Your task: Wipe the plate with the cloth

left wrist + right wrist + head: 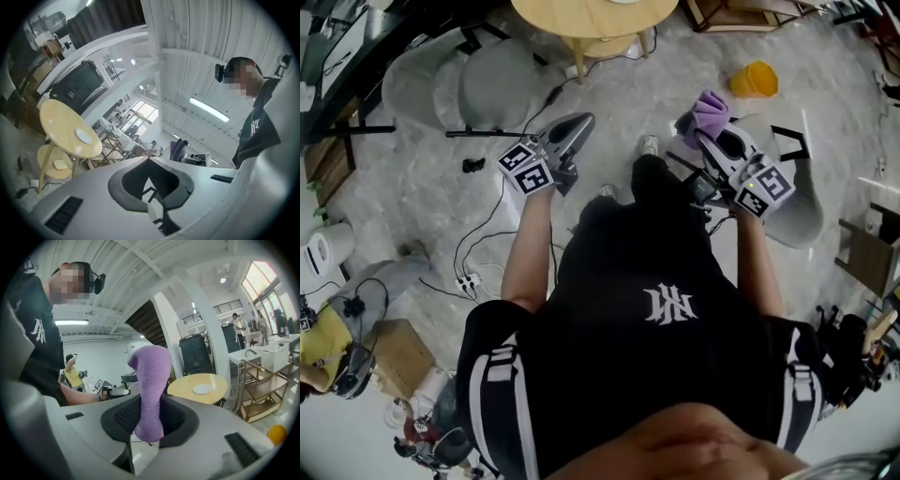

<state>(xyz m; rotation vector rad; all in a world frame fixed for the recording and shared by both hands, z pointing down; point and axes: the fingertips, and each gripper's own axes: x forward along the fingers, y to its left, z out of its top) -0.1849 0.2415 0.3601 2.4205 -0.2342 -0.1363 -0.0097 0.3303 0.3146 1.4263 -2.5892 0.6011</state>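
Round table [581, 17] cut off above; right hand-held gripper [689, 128] clenches purple cloth [711, 106], left hand-held gripper [583, 121] clamped empty.

Black T-shirt [609, 281] chest print: a white monogram of crossed upright strokes, something like a doubled N or M. The exact letters cannot be told. It shows in the head view and both gripper views.
Left marker cube [526, 169]: black-and-white square code patterns, no letters or numbers.
Right marker cube [766, 187]: the same kind of square code patterns, no letters or numbers.
Black cabinet [77, 86]: small pale patches on its front, too small to read.
Other surfaces: no legible words, brands, numbers or signs.
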